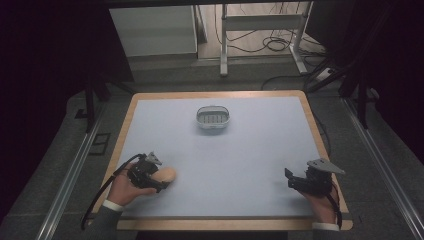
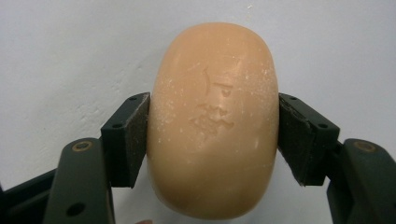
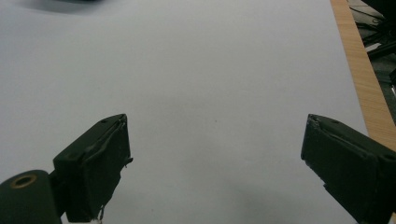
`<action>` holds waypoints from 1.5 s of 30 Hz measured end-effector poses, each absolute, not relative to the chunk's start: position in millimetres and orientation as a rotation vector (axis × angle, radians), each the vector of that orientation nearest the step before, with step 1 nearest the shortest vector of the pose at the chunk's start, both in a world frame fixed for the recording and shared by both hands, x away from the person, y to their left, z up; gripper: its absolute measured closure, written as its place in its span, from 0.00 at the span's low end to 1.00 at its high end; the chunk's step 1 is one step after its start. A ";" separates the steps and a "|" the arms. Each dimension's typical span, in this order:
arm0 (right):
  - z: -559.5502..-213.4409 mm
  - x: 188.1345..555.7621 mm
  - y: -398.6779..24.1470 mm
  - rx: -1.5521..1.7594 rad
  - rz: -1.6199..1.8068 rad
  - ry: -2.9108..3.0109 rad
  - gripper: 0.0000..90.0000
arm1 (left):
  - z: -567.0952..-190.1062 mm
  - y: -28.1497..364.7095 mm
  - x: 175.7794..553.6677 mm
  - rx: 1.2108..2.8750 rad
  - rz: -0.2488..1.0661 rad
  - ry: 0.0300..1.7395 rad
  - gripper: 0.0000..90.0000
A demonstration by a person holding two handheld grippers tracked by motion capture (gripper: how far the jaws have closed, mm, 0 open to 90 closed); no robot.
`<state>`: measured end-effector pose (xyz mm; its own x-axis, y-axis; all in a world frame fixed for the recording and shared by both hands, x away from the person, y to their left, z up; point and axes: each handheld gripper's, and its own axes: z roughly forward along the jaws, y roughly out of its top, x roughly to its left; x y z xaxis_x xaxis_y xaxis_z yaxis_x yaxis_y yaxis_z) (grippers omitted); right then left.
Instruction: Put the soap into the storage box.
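Soap gripped by left, dish empty, right idle.

Near edge: left gripper (image 1: 161, 183) has the peach soap bar (image 2: 214, 121) squeezed across its width, one of the fingers (image 2: 133, 135) on each flank, bar low over the tabletop (image 1: 250, 165) at near left. Right gripper (image 3: 215, 163) sits near right, fingers spread wide with nothing between them. Far centre: grey soap dish (image 1: 213, 117), nothing in it. Likely goal is soap into dish: grasp done, carry and placement left, my read only.

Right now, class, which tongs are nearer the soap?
Left. The left tongs are shut on the soap; the right tongs sit open across the table.
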<state>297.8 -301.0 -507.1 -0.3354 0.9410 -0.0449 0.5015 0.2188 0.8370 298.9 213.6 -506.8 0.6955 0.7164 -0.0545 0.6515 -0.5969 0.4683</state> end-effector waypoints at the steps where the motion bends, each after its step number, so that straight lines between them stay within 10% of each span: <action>1: -507.1 297.8 -301.1 1.327 1.008 1.934 0.09 | -506.4 213.7 299.0 2.447 0.191 1.054 0.36; 45: -509.7 299.0 -301.7 1.333 0.992 1.941 0.09 | -478.0 211.9 318.0 2.346 0.221 1.031 0.36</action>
